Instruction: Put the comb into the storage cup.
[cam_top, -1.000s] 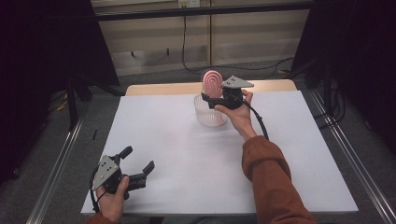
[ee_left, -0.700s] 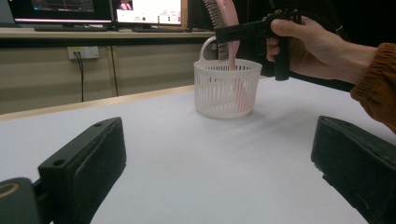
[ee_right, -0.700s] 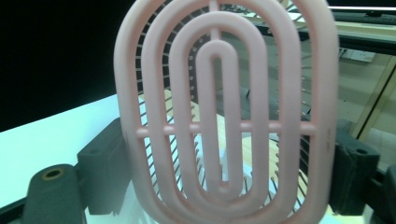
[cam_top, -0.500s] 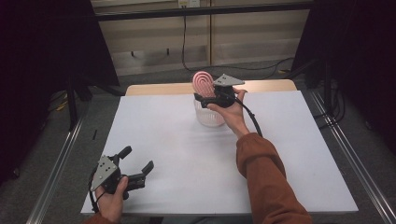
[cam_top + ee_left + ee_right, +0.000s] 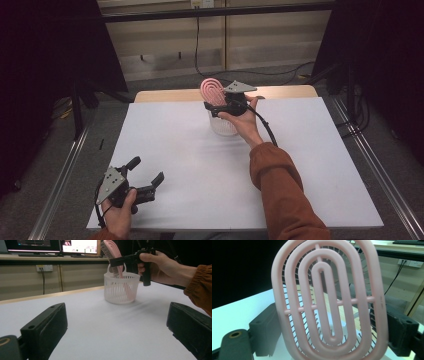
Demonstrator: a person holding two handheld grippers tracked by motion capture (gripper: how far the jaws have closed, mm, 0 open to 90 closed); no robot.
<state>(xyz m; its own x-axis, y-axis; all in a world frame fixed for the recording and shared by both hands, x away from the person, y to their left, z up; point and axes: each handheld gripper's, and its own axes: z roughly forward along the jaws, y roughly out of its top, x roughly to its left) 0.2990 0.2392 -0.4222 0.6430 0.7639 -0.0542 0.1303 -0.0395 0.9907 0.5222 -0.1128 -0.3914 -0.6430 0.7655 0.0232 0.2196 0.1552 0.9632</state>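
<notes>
A pink oval hairbrush (image 5: pixel 212 91) stands with its handle down in a white slotted basket (image 5: pixel 222 125) at the far middle of the table, its head tilted to the left. My right gripper (image 5: pixel 214 102) reaches in level from the right. Its jaws sit against both edges of the brush head (image 5: pixel 329 302), shut on it. The left gripper view shows the basket (image 5: pixel 121 290), the brush (image 5: pixel 112 250) and that right gripper (image 5: pixel 120 261) from afar. My left gripper (image 5: pixel 147 169) rests near the table's front left corner, open and holding nothing (image 5: pixel 117 332).
The white tabletop (image 5: pixel 175 150) stretches between the two hands. A wooden strip (image 5: pixel 165 95) runs along its far edge. Metal rails (image 5: pixel 60 175) flank the table, and cables lie on the floor behind it. Monitors (image 5: pixel 77 245) stand on a shelf beyond.
My right gripper has shifted a little to the left, and the brush head has tilted left with it. The left gripper has stayed put.
</notes>
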